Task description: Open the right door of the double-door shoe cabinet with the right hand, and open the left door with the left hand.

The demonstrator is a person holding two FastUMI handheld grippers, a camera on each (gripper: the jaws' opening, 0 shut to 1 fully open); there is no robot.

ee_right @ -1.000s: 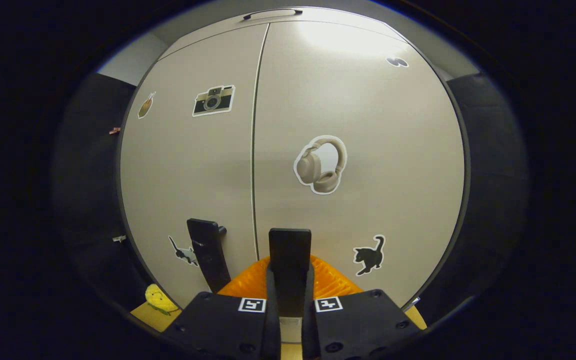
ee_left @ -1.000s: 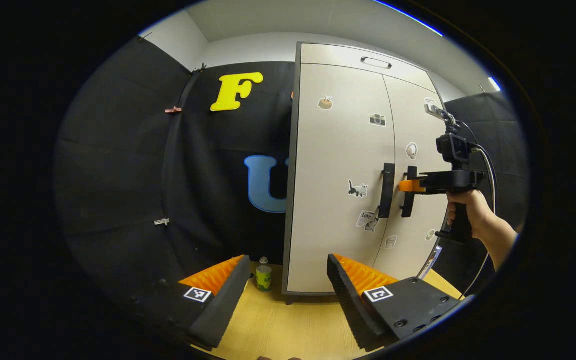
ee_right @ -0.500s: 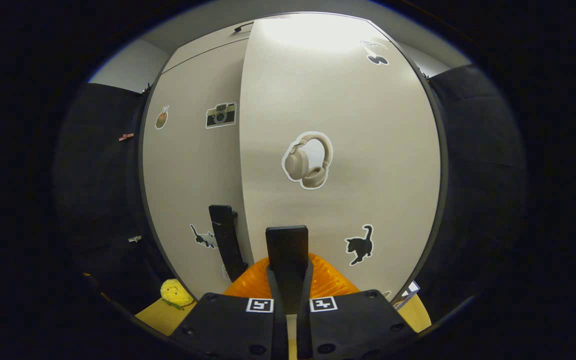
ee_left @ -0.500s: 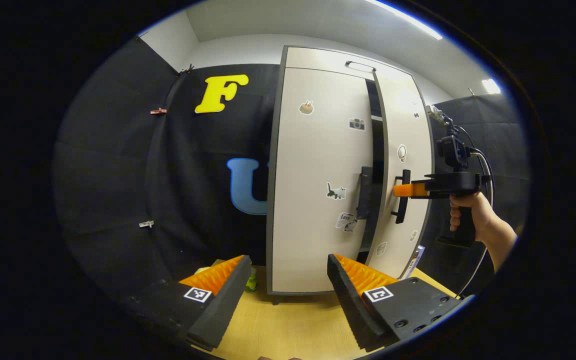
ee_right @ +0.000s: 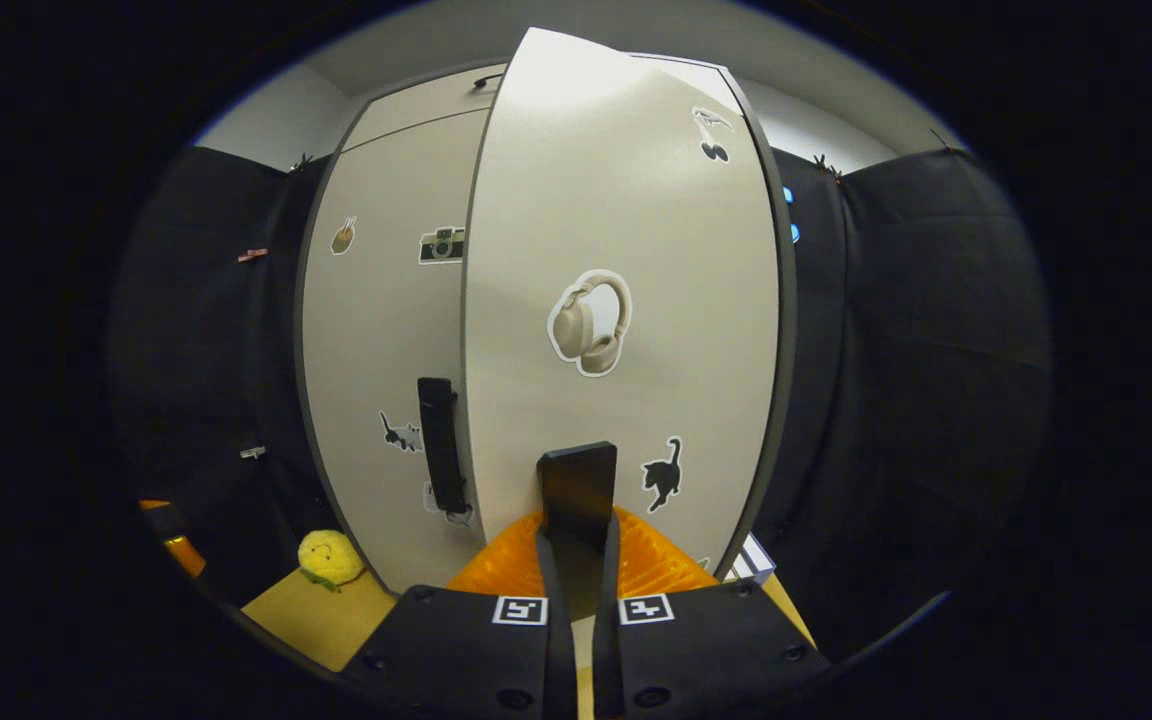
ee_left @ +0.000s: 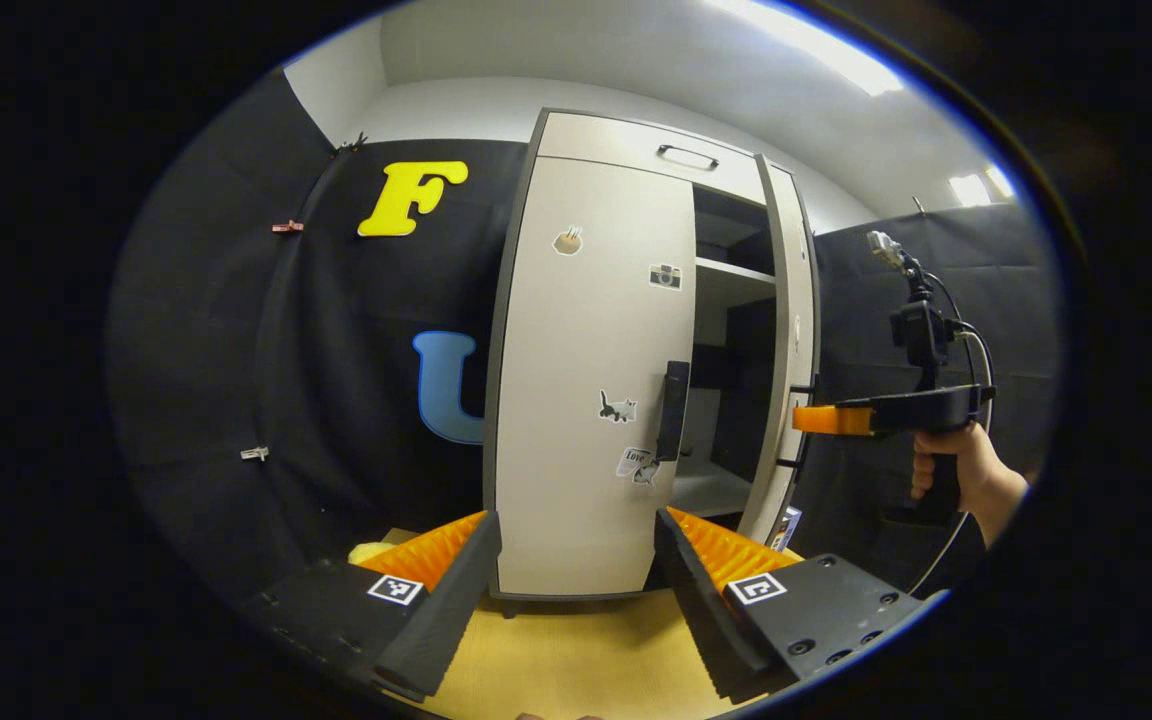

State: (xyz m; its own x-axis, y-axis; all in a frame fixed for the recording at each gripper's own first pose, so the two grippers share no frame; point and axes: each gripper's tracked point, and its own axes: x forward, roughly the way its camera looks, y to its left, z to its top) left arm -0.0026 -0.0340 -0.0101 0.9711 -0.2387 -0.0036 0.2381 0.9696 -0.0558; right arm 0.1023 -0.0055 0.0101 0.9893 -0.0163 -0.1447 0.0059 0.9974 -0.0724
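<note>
The pale shoe cabinet stands on the table. In the left gripper view its left door (ee_left: 586,400) is closed, with a dark vertical handle (ee_left: 674,410). The right door (ee_left: 786,350) stands swung out, nearly edge on, baring shelves (ee_left: 731,270). A hand holds my right gripper (ee_left: 808,420) shut on the right door's handle. In the right gripper view that handle (ee_right: 576,480) sits clamped in my right gripper (ee_right: 577,535), in front of the right door (ee_right: 636,230); the left door (ee_right: 386,330) and its handle (ee_right: 436,445) lie behind. My left gripper (ee_left: 576,520) hangs open before the left door, apart from it.
The cabinet rests on a wooden table (ee_left: 576,660). A yellow plush toy (ee_right: 329,557) lies by the cabinet's left foot. A small box (ee_right: 751,560) leans at its right foot. A drawer with a handle (ee_left: 686,157) tops the cabinet.
The right door has swung from closed to wide open, pulled by my right gripper, which stays shut on its handle. My left gripper remains open and has drifted slightly.
</note>
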